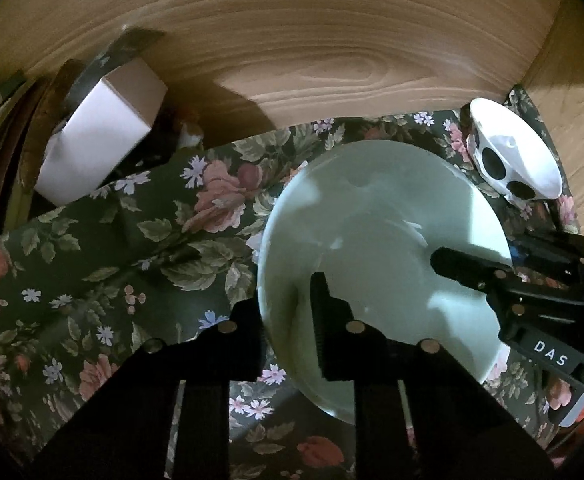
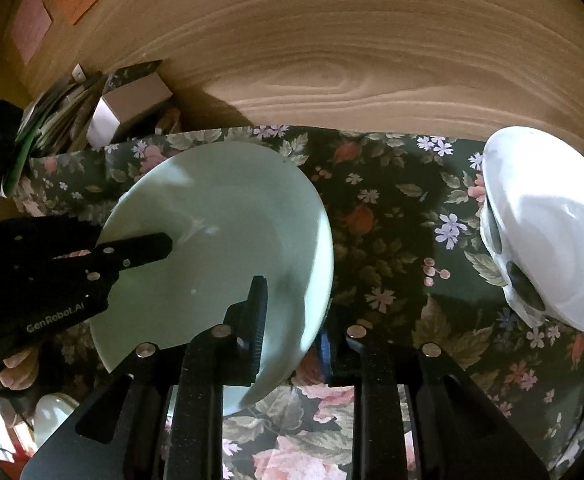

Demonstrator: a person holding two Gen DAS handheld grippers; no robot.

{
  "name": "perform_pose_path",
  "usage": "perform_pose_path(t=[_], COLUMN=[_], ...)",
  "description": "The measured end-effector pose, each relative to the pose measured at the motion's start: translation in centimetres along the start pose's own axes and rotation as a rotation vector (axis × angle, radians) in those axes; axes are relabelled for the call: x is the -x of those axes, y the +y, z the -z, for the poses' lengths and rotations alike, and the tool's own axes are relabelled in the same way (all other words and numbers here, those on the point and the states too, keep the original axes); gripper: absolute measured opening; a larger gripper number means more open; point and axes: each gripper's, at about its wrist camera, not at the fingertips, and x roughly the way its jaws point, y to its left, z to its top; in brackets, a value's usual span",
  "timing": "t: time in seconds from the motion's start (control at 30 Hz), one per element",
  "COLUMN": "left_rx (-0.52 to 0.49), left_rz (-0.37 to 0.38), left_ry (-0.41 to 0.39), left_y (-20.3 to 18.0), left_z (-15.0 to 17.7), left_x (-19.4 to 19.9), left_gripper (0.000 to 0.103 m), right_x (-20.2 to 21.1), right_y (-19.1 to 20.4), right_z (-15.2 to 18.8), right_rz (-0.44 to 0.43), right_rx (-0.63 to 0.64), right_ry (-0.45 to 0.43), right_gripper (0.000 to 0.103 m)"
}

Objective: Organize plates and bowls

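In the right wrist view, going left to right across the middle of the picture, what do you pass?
Left gripper reaching in from the left edge → pale green plate → bare stretch of flowered tablecloth → white bowl with dark spots at the right edge.

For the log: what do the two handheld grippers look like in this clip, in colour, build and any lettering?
Both are matte black, angular, with round silver screw heads. The left gripper has ribbed finger pads and reads "GenRobot.AI" in white on its side in the right wrist view. The right gripper shows a blue part on one finger and a white "DAS" label in the left wrist view.
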Motion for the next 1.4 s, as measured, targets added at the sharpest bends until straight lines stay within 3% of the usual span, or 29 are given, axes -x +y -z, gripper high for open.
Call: perform_pose_path(t=[0.2,0.73,1.4], left_rx=[0.002,-0.003,0.051], left_rz=[0.0,-0.033,-0.046], left_ry=[-0.017,-0.221,-0.307], left_y=[0.2,0.0,0.8], left_z=[0.5,3.2,9.7], left_x=[1.1,10.1,16.7], left_gripper=[0.018,0.016,0.016], right_x=[2.5,9.7,13.2], right_y=[0.0,3.6,9.7], right_z=[0.9,2.2,5.4], right_rz=[0.02,0.005,-0.008], right_rx=[0.003,0.041,0.106], right_ry=[-0.041,-0.185,-0.261], right_gripper=[0.014,0.014,0.014])
